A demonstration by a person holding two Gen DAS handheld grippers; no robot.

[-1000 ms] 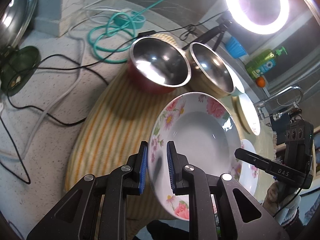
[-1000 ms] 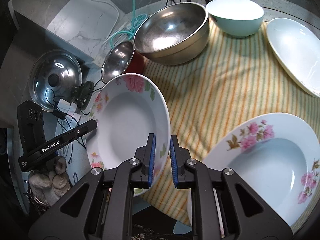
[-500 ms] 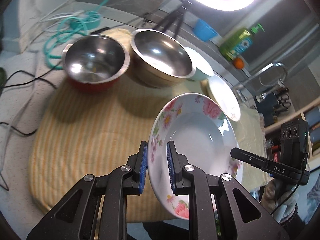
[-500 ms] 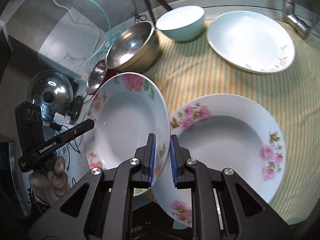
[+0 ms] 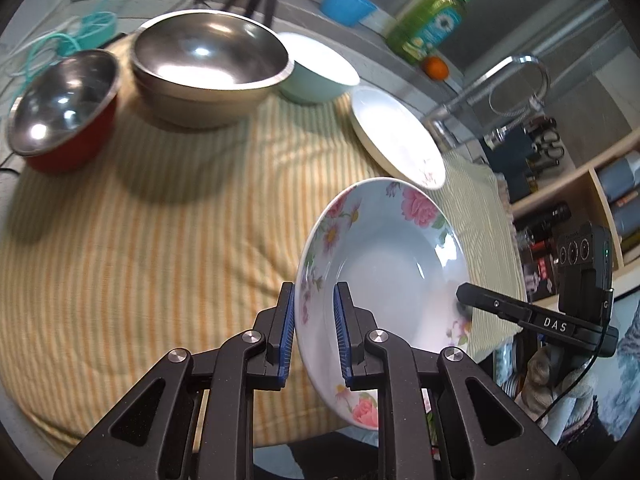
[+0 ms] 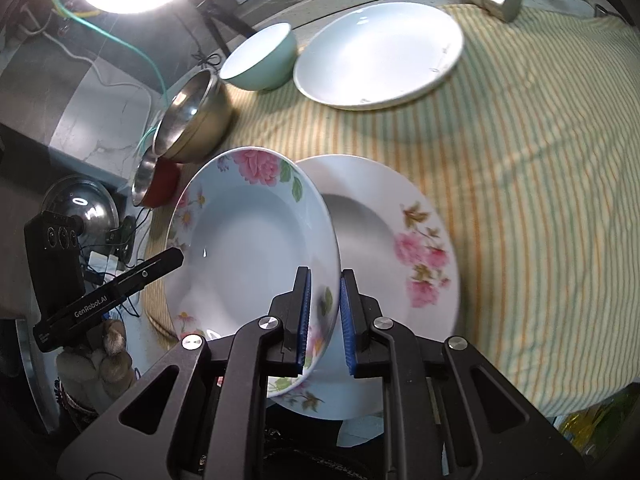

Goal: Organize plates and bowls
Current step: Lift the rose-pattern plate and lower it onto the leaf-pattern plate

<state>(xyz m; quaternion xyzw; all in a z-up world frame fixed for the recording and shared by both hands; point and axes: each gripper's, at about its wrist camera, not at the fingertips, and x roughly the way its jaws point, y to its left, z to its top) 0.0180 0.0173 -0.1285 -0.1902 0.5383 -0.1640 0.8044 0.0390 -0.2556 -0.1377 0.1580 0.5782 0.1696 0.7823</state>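
Above striped cloth [image 5: 140,248] — both claws pinch floral plate [image 5: 384,264] rim.

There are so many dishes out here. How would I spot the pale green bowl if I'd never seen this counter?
Start at the striped cloth covering the counter and look along its far edge, where the bowls stand in a row. The mint green bowl sits between the large steel bowl and the plain white plate. It is the only ceramic bowl, white inside, while its bowl neighbours are shiny metal.
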